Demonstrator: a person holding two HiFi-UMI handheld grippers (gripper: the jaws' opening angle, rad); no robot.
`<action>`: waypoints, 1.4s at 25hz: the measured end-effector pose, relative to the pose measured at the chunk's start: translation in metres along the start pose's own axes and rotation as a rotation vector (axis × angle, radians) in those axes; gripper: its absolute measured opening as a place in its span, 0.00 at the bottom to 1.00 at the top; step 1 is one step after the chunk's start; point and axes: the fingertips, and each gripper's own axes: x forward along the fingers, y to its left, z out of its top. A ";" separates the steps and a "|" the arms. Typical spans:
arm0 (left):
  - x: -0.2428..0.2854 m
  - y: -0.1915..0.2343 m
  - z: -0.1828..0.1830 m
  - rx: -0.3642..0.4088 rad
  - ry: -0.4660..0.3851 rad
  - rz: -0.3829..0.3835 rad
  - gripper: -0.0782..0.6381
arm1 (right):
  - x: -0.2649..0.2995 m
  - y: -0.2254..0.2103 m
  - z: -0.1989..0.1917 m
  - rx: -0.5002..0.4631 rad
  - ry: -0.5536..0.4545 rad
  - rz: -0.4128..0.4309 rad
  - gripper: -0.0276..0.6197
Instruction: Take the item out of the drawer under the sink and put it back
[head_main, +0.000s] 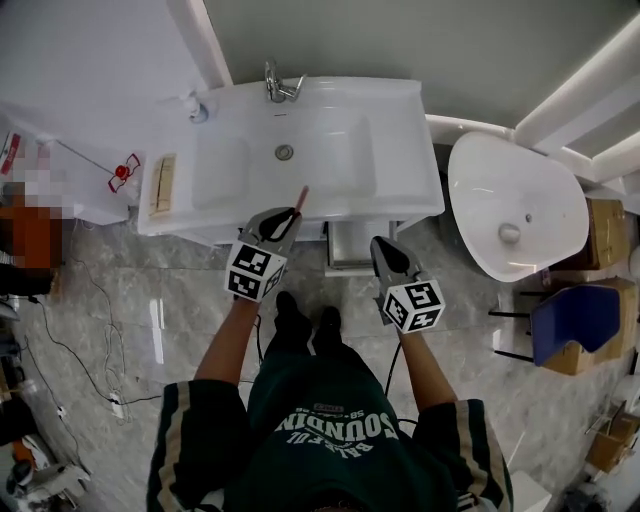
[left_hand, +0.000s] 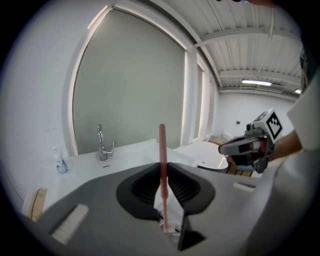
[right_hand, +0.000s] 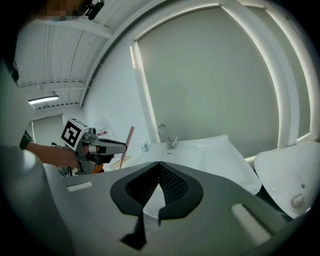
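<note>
The item is a thin, straight pink stick (left_hand: 162, 142) with a rounded tip. It stands upright, clamped in the left gripper (left_hand: 162, 169), over the front edge of the white sink (head_main: 400, 150). The right gripper (right_hand: 159, 163) has its jaws together, holding nothing. A grey box shape (head_main: 350, 245) juts out under the sink, and I cannot tell what is in it.

Glossy grey marble floor (head_main: 150, 300), cables (head_main: 60, 345) trailing at left. Far side: grey-green arched panel (head_main: 400, 40), white frame, lit strips (head_main: 575, 85) at right. White sink (head_main: 400, 150) against it, white tub (head_main: 510, 190) just right. Cardboard boxes (head_main: 607, 228) at right edge. Ribbed white ceiling (left_hand: 250, 45), one tube lamp (left_hand: 256, 82).
</note>
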 end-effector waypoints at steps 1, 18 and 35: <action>0.008 -0.006 -0.005 0.003 0.013 -0.023 0.25 | -0.002 -0.004 -0.006 0.000 0.011 -0.013 0.05; 0.103 -0.134 -0.140 -0.043 0.277 -0.350 0.25 | -0.052 -0.036 -0.112 0.150 0.130 -0.157 0.05; 0.229 -0.179 -0.231 0.055 0.417 -0.442 0.25 | -0.063 -0.079 -0.178 0.286 0.151 -0.285 0.05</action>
